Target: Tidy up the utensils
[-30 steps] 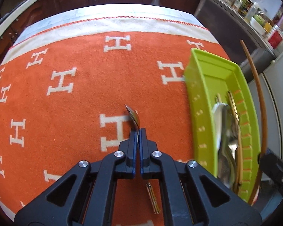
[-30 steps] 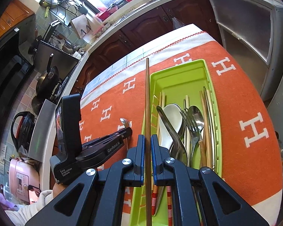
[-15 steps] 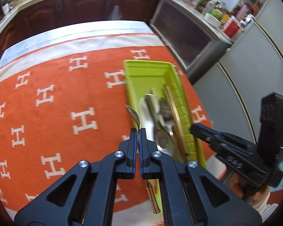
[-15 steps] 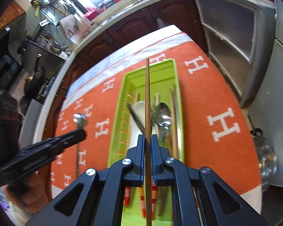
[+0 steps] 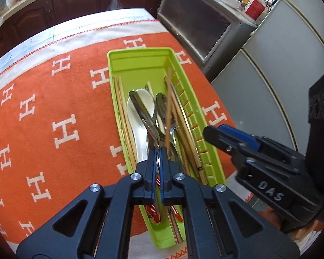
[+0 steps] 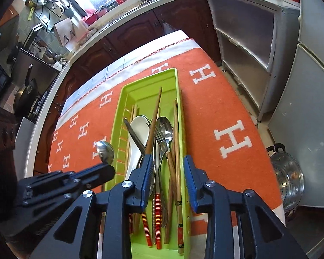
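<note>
The tray (image 6: pixel 179 99) lies lengthwise on the orange cloth (image 6: pixel 216 116) over the worktop, already holding a white spoon (image 6: pixel 138 127), steel spoon (image 6: pixel 165 127), fork (image 6: pixel 159 144) and several chopsticks. One dark chopstick (image 6: pixel 154 120) slants across the pile from 12 o'clock toward the right gripper (image 6: pixel 166 168), leaning against its left finger; it looks just let go. That gripper's fingers have just been opening and now stand partly apart with nothing pressed between them.

At 9 o'clock of the tray in the right wrist view, the left gripper (image 6: pixel 107 165) has its fingers closed on a small spoon (image 6: pixel 104 152) by the handle, bowl up. From its own camera the left gripper (image 5: pixel 158 151) hangs over the tray's near half.

The step in hand seems to be dropping off utensils: chopstick delivered, small spoon next. That move calls for lowering the spoon along the tray's length beside the other spoons, then releasing, while the right gripper backs clear.
</note>
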`<state>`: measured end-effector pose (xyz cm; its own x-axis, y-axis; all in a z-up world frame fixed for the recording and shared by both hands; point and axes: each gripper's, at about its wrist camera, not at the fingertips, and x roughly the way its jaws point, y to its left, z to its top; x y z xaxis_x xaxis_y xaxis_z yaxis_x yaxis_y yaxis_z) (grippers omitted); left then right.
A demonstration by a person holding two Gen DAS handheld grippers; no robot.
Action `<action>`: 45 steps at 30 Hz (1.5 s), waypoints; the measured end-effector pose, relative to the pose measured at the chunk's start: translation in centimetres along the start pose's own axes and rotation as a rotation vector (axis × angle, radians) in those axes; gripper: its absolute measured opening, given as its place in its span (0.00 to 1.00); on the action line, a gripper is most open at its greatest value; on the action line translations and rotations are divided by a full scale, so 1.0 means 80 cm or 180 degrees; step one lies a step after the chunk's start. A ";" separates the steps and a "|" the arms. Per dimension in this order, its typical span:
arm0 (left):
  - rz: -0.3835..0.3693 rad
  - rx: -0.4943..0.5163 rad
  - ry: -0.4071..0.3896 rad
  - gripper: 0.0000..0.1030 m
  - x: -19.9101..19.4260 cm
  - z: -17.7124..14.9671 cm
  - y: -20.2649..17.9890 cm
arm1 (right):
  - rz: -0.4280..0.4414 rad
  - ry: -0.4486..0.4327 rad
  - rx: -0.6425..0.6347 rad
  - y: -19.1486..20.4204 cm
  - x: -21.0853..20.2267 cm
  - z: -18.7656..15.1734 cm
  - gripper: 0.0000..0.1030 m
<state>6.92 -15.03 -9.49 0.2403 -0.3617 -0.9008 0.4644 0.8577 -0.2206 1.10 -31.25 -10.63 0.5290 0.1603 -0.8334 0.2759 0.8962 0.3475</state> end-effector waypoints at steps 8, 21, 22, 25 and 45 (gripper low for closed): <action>0.0059 -0.0084 0.0039 0.01 -0.002 -0.008 0.012 | -0.0003 -0.0011 -0.0031 0.005 -0.013 -0.008 0.29; 0.0277 -0.0191 -0.0176 0.38 -0.046 -0.039 0.031 | -0.0012 0.0037 -0.0170 0.024 -0.022 -0.025 0.34; 0.0291 -0.0190 -0.0192 0.40 -0.050 -0.042 0.032 | -0.0012 0.0047 -0.0192 0.027 -0.022 -0.027 0.34; 0.0313 -0.0231 -0.0236 0.49 -0.061 -0.049 0.036 | -0.0013 0.0066 -0.0241 0.033 -0.025 -0.034 0.34; 0.0938 -0.0515 -0.0816 0.70 -0.159 -0.103 0.067 | -0.0071 -0.0232 -0.0695 0.109 -0.103 -0.054 0.49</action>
<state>-0.71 -2.80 -2.27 0.5564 -0.1542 -0.8165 0.2094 0.9769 -0.0418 -4.33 -22.96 -2.61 0.5835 0.1163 -0.8038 0.1121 0.9687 0.2216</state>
